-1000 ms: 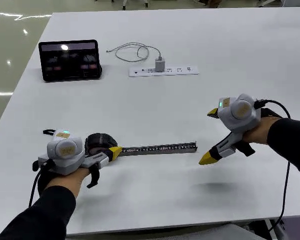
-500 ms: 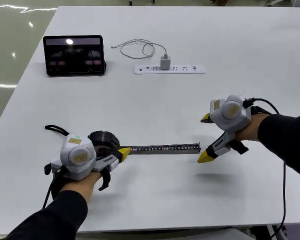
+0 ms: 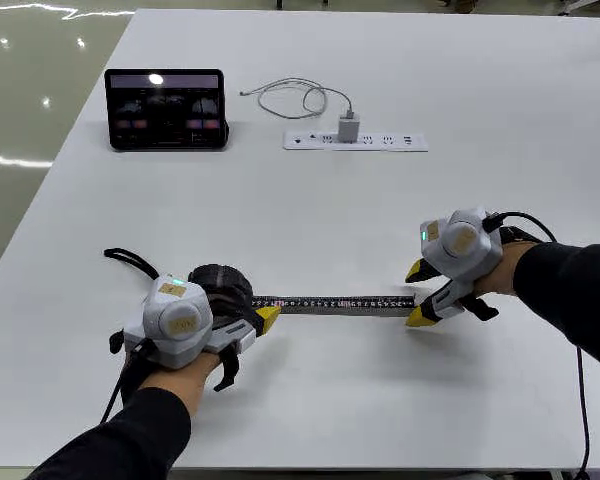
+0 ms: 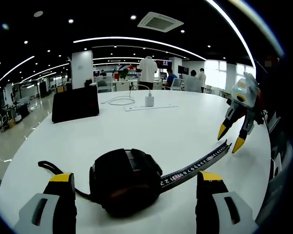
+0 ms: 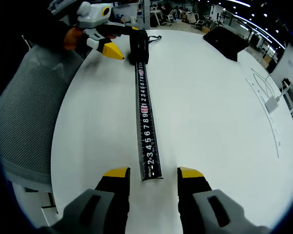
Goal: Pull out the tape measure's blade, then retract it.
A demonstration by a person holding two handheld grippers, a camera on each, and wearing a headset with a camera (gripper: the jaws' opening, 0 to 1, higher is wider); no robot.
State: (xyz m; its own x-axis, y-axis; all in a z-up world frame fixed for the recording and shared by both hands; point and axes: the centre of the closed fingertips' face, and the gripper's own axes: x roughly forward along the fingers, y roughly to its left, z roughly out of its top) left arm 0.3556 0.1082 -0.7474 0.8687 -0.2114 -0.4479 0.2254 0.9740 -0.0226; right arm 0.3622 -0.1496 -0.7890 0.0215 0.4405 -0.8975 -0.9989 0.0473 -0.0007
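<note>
Jaws of the left gripper (image 4: 136, 177) stand wide apart, and the black tape measure case (image 4: 123, 187) lies on the white table (image 3: 380, 220) between them, with a gap showing at each pad and its strap (image 4: 49, 166) trailing past the left jaw. From the case the blade (image 5: 146, 117) runs flat across the table, passing just ahead of the other jaw. The right gripper (image 5: 154, 173) also has its jaws spread, and the blade's free end lies between their yellow tips, touching neither.
</note>
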